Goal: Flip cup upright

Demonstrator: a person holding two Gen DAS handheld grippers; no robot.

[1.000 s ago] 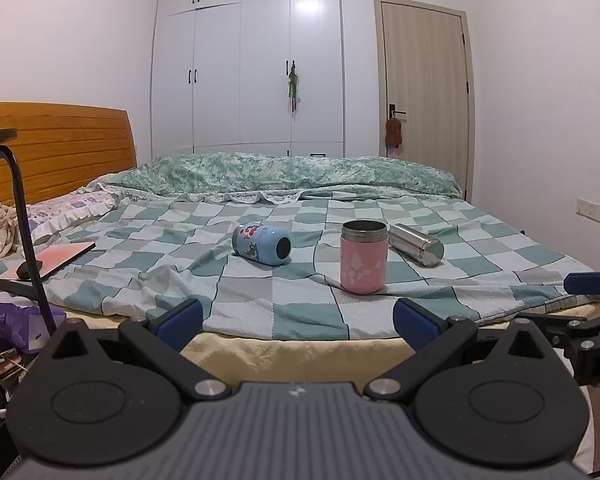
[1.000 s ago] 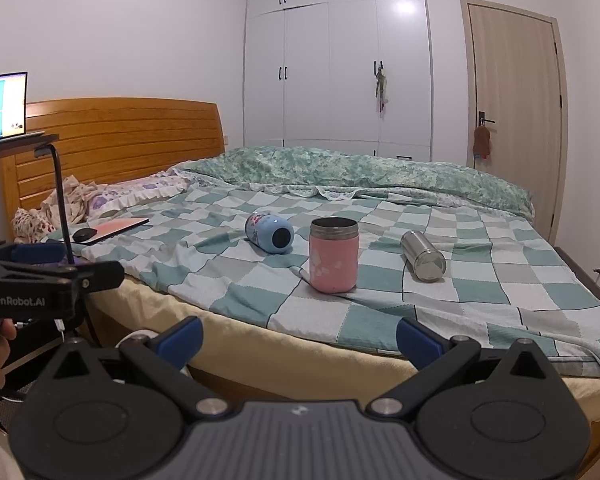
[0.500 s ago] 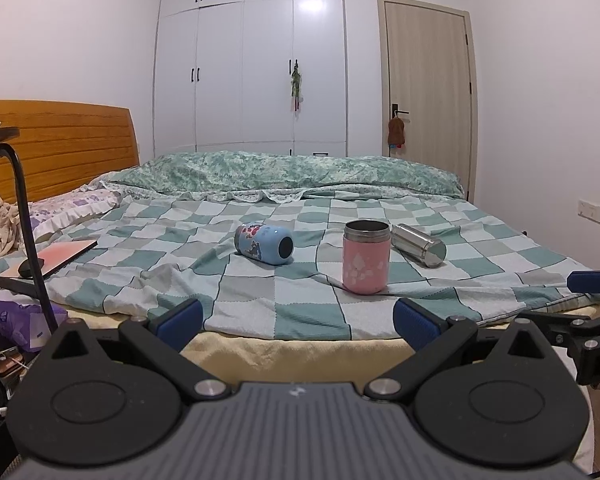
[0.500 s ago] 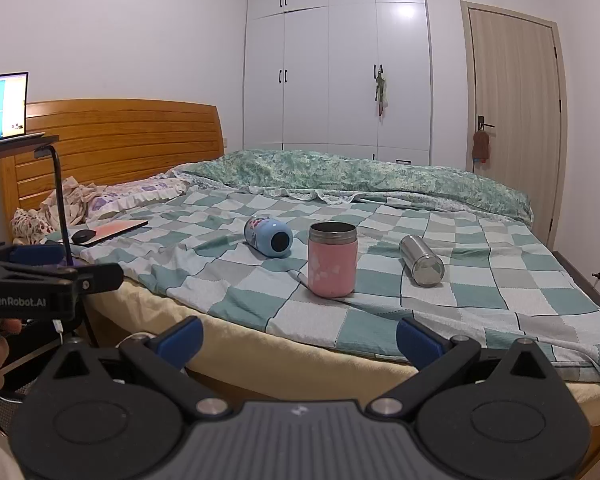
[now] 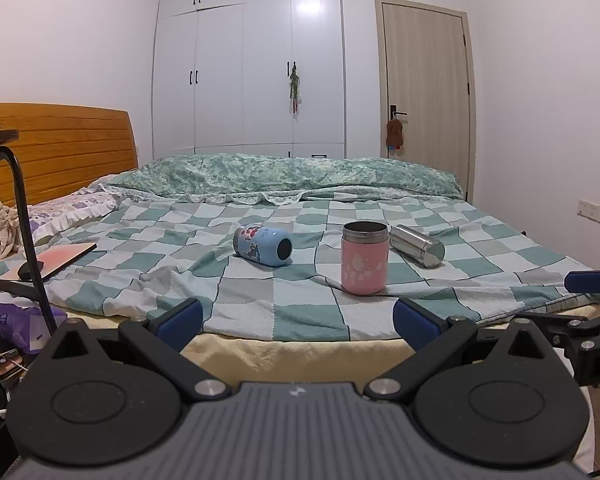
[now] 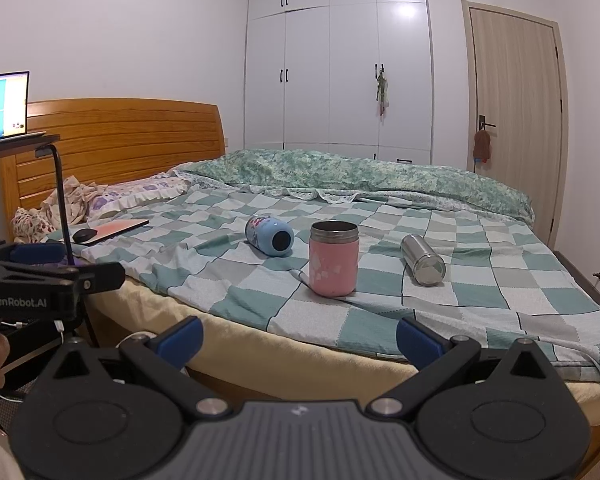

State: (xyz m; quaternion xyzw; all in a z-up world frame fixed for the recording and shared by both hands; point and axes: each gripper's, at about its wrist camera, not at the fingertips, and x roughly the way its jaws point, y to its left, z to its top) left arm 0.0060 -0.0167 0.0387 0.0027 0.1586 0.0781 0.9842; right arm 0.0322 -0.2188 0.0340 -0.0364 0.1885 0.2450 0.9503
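Observation:
A pink cup [image 5: 364, 258] [image 6: 334, 259] stands upright on the checked bedspread near the bed's front edge. A blue cartoon-print cup [image 5: 265, 246] [image 6: 271, 235] lies on its side to its left, its dark end toward me. A steel cup [image 5: 417, 240] [image 6: 423, 259] lies on its side to the pink cup's right. My left gripper [image 5: 298, 318] is open and empty, in front of the bed. My right gripper [image 6: 299, 334] is open and empty, also short of the bed edge. Each gripper shows at the edge of the other's view.
A wooden headboard [image 6: 120, 136] is at the left. A flat pink tablet with a black mouse [image 6: 112, 229] lies on the bed's left side. A stand with a laptop [image 6: 4, 108] is at the left. A folded green quilt [image 5: 292, 174] lies across the far side.
Both grippers have moved slightly closer to the bed. The cups appear a little larger. The jaws stay open.

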